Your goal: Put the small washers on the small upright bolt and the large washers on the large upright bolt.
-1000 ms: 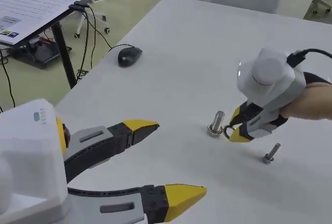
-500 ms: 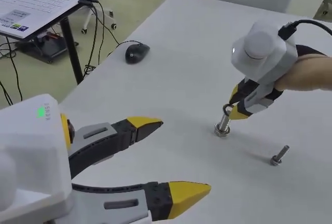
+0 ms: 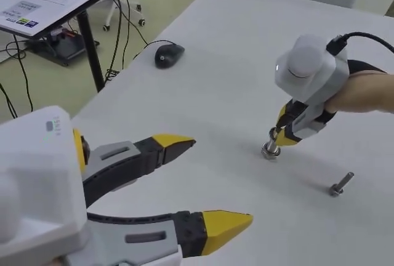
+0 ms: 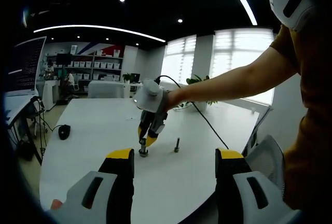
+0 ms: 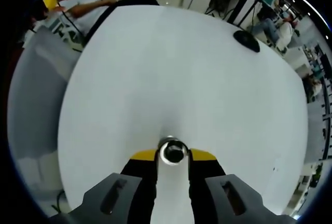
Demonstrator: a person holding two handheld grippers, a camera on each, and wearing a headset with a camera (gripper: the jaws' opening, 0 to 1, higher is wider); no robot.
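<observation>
Head view: left claw [image 3: 219, 181] wide, empty; right claw [image 3: 282, 132] astride large bolt [image 3: 270, 149], grip unclear (mouse [image 3: 169, 55] afar).

Large bolt [image 3: 271, 151], top hidden behind the right tool [image 3: 282, 132], whether that tool grips a washer indiscernible; rear body of the left tool [image 3: 221, 180] cut off by the lower-left edge.
</observation>
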